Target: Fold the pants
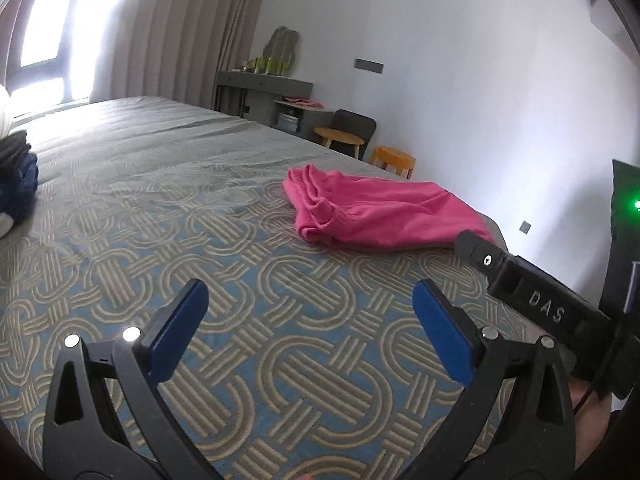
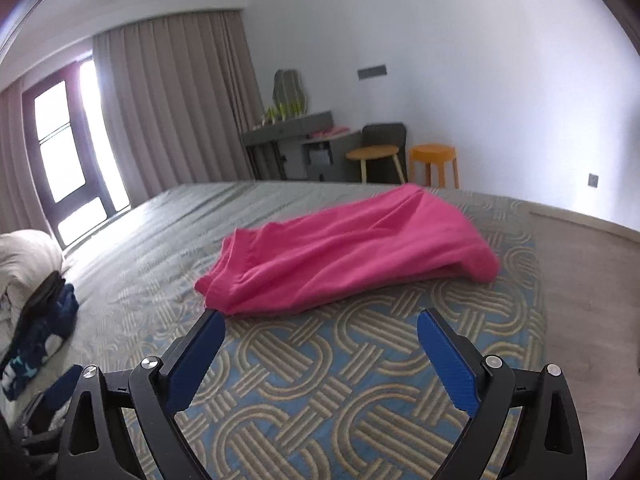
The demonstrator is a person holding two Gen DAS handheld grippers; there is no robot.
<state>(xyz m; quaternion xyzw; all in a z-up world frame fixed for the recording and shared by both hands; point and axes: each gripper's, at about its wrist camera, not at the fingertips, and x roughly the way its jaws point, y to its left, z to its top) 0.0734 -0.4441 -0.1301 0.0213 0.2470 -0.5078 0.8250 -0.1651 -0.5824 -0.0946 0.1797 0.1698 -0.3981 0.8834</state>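
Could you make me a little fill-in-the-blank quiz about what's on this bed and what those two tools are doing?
1. The pants lying on the patterned bed are ____ in colour.
2. Both the left tool and the right tool have their jaws ____, with nothing between them.
3. The pads on each tool's fingers are ____ in colour.
4. Against the far wall, beside the round wooden side table, stands an ____ stool.

Missing words: pink; open; blue; orange
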